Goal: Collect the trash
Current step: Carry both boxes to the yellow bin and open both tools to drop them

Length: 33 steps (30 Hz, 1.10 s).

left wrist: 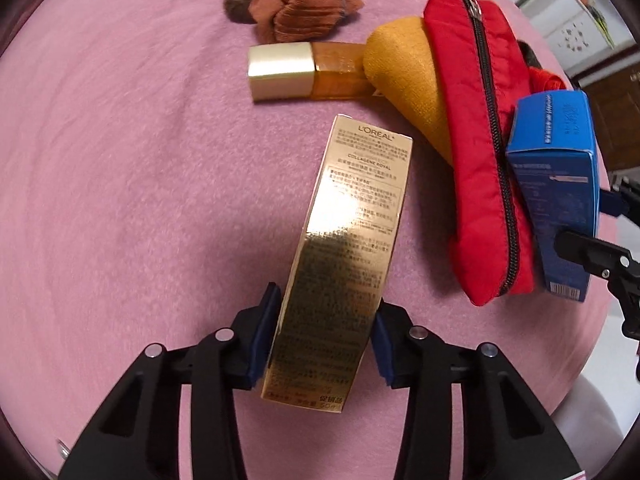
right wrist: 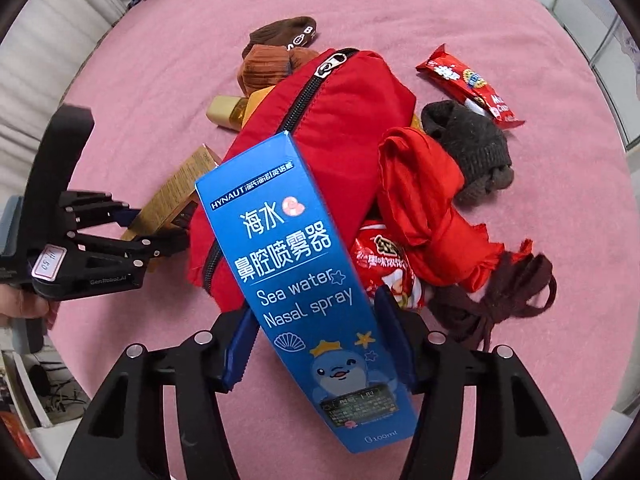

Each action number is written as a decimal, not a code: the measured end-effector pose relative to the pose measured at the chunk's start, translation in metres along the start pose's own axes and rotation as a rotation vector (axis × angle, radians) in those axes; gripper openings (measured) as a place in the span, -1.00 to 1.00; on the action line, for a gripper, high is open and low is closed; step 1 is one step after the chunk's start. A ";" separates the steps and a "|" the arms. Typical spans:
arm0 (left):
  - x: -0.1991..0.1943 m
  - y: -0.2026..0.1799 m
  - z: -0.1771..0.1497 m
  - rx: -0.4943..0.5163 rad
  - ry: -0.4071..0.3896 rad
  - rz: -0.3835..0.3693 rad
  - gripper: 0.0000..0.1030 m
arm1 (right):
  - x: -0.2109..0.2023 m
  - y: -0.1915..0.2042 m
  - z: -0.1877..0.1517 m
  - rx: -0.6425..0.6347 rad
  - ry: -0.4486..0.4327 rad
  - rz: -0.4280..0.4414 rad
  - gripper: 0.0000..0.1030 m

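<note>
I have the left gripper (left wrist: 326, 340) clamped on the gold box (left wrist: 344, 264), the right gripper (right wrist: 316, 344) on the blue box (right wrist: 304, 288); wrappers (right wrist: 468, 84) remain.

Amber bottle (left wrist: 312, 70) half hidden under yellow cloth (left wrist: 404, 80); snack packet (right wrist: 384, 264) mostly behind blue box (right wrist: 312, 288); gold box (left wrist: 340, 256) small print unreadable.

two black plastic grippers, the left gripper (left wrist: 326, 344) and right gripper (right wrist: 316, 344), are fitted with blue finger pads (left wrist: 264, 336), silver pivot screws and a pink-edged sticker (right wrist: 48, 266).
</note>
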<state>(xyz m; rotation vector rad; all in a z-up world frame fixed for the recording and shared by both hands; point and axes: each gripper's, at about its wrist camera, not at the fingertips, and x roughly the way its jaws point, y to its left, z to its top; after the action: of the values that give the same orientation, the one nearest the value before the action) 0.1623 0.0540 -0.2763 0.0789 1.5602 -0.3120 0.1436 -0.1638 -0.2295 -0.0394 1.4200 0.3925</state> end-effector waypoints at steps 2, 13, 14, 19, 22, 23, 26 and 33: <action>-0.010 0.000 -0.008 -0.036 -0.017 -0.005 -0.19 | -0.006 -0.002 -0.004 0.019 -0.004 0.021 0.09; -0.093 -0.063 -0.051 -0.109 -0.115 -0.078 -0.19 | -0.062 -0.015 -0.025 0.055 -0.077 0.074 0.08; -0.100 -0.071 -0.053 -0.107 -0.119 -0.085 -0.19 | -0.067 -0.017 -0.027 0.054 -0.084 0.074 0.08; -0.110 -0.124 -0.049 -0.089 -0.132 -0.116 -0.19 | -0.100 -0.038 -0.040 0.072 -0.126 0.082 0.08; -0.119 -0.155 -0.050 -0.071 -0.139 -0.124 -0.19 | -0.119 -0.059 -0.053 0.107 -0.152 0.093 0.08; -0.121 -0.169 -0.048 -0.065 -0.142 -0.125 -0.19 | -0.126 -0.069 -0.057 0.125 -0.160 0.102 0.08; -0.115 -0.206 -0.036 -0.052 -0.147 -0.133 -0.19 | -0.147 -0.099 -0.070 0.172 -0.185 0.122 0.09; -0.108 -0.292 -0.007 -0.018 -0.151 -0.165 -0.19 | -0.189 -0.180 -0.100 0.249 -0.226 0.121 0.09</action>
<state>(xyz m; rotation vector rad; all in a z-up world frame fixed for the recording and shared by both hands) 0.0858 -0.2081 -0.1264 -0.0860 1.4216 -0.4242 0.0819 -0.4040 -0.0997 0.2860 1.2412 0.3061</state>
